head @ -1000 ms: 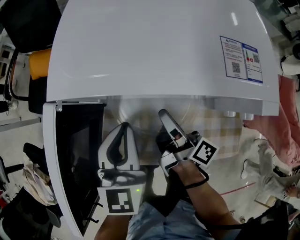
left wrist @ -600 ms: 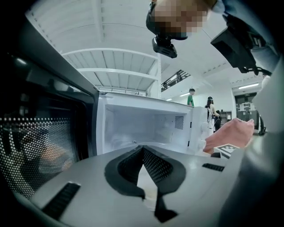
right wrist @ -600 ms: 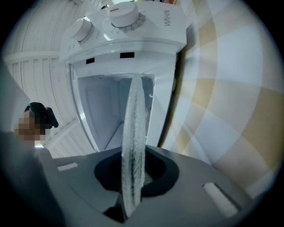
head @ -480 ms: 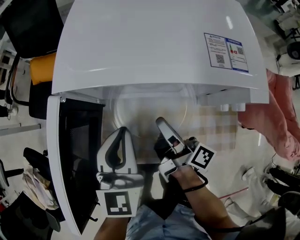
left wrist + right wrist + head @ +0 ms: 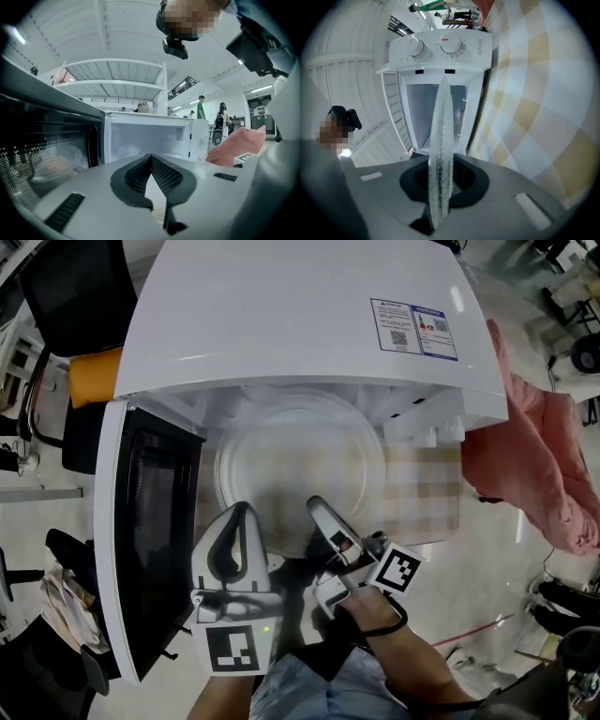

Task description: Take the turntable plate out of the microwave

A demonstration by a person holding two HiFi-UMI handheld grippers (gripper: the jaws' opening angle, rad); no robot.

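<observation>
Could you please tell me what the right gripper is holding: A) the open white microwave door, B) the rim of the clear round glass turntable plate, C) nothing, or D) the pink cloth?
B: the right gripper has its jaws closed on the rim of the clear round glass turntable plate, seen edge-on between them.

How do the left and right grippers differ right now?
The right gripper clamps the rim of the clear glass turntable plate; the left gripper has its jaws together on nothing. The right gripper is rolled onto its side; the left gripper lies flat. Both point toward the open white microwave.
</observation>
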